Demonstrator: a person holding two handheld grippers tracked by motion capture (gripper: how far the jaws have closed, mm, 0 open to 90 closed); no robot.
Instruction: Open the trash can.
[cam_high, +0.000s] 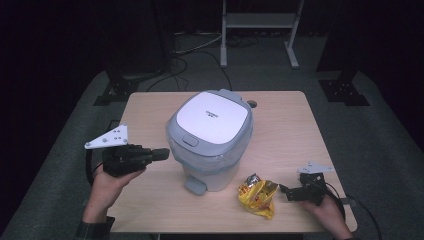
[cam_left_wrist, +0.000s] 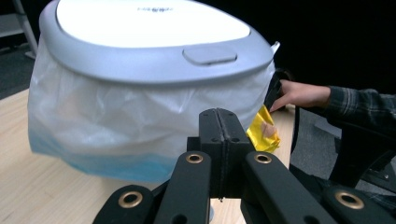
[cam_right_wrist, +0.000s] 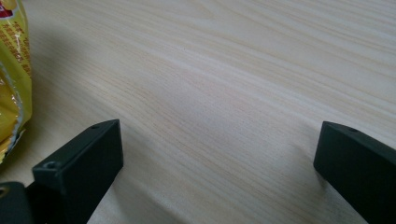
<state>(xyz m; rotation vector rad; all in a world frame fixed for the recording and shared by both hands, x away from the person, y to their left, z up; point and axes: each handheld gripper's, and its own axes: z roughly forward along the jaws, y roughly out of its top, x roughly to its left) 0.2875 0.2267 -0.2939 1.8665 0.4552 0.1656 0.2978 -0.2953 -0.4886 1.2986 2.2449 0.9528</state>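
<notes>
Wrapper (cam_high: 257, 196) near front table (cam_high: 295, 125) edge, beside wide-open right claw (cam_high: 284, 189); left claw (cam_high: 162, 154) closed, empty, beside bin (cam_high: 210, 135).

Dark lab: lone table (cam_high: 295, 107), floor cables (cam_high: 197, 47)

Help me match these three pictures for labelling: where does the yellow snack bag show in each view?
High view: the yellow snack bag lies on the table, front right of the bin.
Left gripper view: it peeks out right of the bin, behind the shut jaws.
Right gripper view: it sits at the left edge.
Shared landmark: the pale wooden table.
</notes>
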